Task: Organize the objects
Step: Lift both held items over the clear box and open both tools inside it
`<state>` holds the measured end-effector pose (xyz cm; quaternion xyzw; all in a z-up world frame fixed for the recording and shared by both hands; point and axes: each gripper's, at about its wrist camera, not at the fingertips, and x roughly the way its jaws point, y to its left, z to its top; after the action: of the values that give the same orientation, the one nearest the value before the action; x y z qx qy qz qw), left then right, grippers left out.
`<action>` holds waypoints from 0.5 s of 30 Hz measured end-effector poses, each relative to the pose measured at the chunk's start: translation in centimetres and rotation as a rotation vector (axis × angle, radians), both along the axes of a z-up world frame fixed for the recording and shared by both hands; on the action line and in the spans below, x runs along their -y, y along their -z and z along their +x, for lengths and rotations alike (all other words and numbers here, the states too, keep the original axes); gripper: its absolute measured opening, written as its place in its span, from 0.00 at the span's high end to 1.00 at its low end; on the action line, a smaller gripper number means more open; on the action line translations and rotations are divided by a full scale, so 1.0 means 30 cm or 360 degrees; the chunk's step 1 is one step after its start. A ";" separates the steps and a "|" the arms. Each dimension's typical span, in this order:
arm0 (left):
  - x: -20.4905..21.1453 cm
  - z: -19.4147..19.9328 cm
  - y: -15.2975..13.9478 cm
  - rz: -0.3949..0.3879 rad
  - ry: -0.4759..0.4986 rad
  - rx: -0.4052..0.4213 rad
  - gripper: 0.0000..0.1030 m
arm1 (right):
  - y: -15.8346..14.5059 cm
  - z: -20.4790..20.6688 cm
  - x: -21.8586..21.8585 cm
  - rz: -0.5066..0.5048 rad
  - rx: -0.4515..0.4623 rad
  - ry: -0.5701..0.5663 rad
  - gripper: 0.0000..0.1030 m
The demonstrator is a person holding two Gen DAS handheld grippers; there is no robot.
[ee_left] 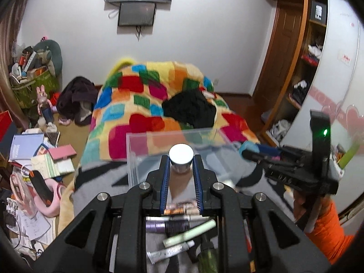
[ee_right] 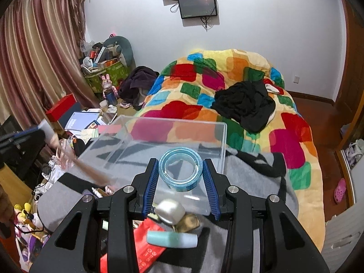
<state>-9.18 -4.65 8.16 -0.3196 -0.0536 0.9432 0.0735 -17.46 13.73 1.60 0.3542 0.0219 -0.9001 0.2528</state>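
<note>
My left gripper (ee_left: 181, 159) is shut on a small jar with a white lid (ee_left: 181, 154), held above the near wall of a clear plastic box (ee_left: 134, 157) on the bed. My right gripper (ee_right: 180, 170) is shut on a roll of light blue tape (ee_right: 180, 170), held over the same clear box (ee_right: 218, 141). In the left wrist view the right gripper (ee_left: 248, 151) shows at the right with the blue roll. Several cosmetic tubes (ee_left: 188, 234) lie on the grey blanket below the left gripper. A silver cube-shaped cap (ee_right: 169, 211), a gold item (ee_right: 188, 224) and a mint tube (ee_right: 171, 238) lie under the right gripper.
A colourful patchwork quilt (ee_right: 238, 72) with black clothing (ee_right: 245, 104) covers the bed beyond the box. A cluttered floor with books and papers (ee_left: 27, 147) lies to the left. An open wardrobe (ee_left: 302, 72) stands at the right. A red strip (ee_right: 145, 248) lies near the mint tube.
</note>
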 end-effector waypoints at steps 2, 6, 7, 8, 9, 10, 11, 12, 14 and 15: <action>0.006 -0.019 -0.027 0.0031 -0.0010 -0.0039 0.81 | -0.008 -0.006 0.016 0.0011 -0.0008 -0.0006 0.65; 0.011 -0.052 -0.058 0.0085 -0.0022 -0.0087 0.81 | -0.015 -0.035 0.049 0.0020 -0.0007 -0.0022 0.65; 0.010 -0.063 -0.065 0.0099 -0.0023 -0.0097 0.81 | -0.015 -0.042 0.055 0.0019 -0.0003 -0.0028 0.65; 0.009 -0.072 -0.070 0.0108 -0.0022 -0.0107 0.81 | -0.013 -0.051 0.060 0.0018 0.0004 -0.0035 0.65; 0.003 -0.080 -0.071 0.0109 -0.0021 -0.0120 0.81 | -0.009 -0.061 0.067 0.0023 0.0011 -0.0039 0.65; -0.002 -0.087 -0.070 0.0105 -0.0024 -0.0130 0.81 | 0.001 -0.074 0.077 0.0033 0.0026 -0.0041 0.65; -0.007 -0.100 -0.065 0.0105 -0.0030 -0.0136 0.81 | 0.011 -0.083 0.085 0.0045 0.0040 -0.0043 0.65; -0.010 -0.113 -0.058 0.0112 -0.0030 -0.0133 0.81 | 0.026 -0.096 0.093 0.0059 0.0058 -0.0045 0.65; -0.010 -0.142 -0.025 0.0152 -0.0025 -0.0101 0.81 | 0.059 -0.115 0.105 0.0093 0.0095 -0.0043 0.65; -0.009 -0.156 -0.003 0.0170 -0.0023 -0.0077 0.81 | 0.077 -0.125 0.111 0.0110 0.0115 -0.0041 0.65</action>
<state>-13.86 -4.37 8.24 -0.2918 -0.1043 0.9470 0.0849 -21.21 10.39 -0.72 0.3948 0.0486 -0.8820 0.2526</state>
